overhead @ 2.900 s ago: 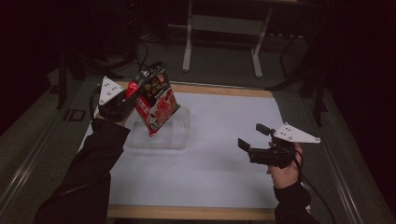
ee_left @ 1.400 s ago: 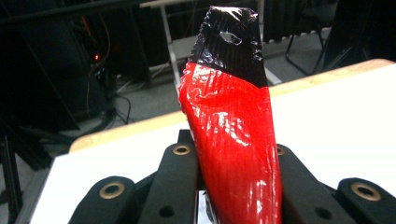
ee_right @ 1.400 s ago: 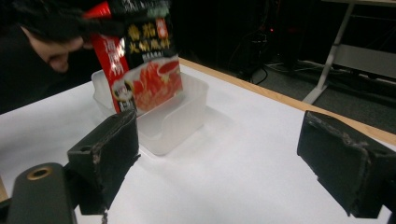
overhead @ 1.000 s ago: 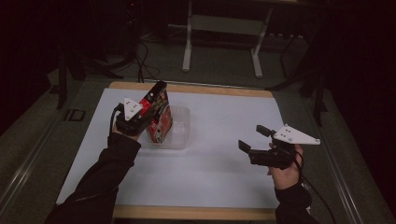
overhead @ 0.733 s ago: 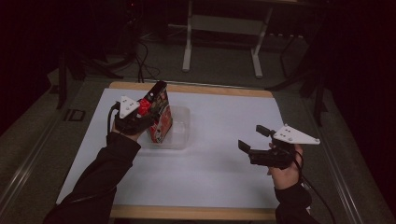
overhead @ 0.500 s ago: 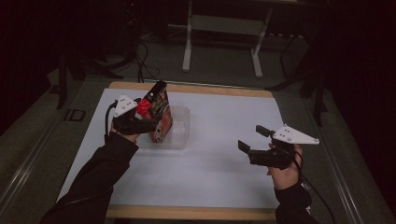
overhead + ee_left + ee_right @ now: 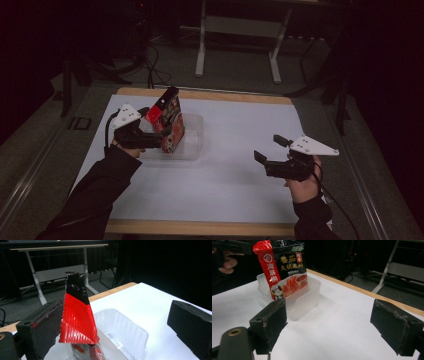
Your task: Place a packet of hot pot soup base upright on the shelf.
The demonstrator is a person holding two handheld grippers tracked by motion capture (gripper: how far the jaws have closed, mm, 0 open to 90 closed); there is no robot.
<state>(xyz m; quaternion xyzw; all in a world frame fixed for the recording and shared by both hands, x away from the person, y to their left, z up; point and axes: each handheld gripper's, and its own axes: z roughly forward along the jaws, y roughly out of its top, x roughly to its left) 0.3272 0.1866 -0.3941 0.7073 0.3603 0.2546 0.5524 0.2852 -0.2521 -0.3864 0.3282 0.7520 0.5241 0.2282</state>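
Red-and-black hotpot-base sachet (image 7: 284,272) stands in the clear tub (image 7: 192,142) near the worktop's (image 7: 240,200) far-left corner; both grippers, left gripper (image 7: 150,137) and right gripper (image 7: 265,160), gape empty. Withdraw the left one gently, lest it topple.

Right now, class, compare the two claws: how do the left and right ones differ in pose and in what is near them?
The left claw sits at the clear tub, open, with the red sauce packet against one jaw; the right claw hovers over bare white table, open and empty. The left claw is farther from the person, the right claw nearer. Both have black jaws and a grey plate on top.
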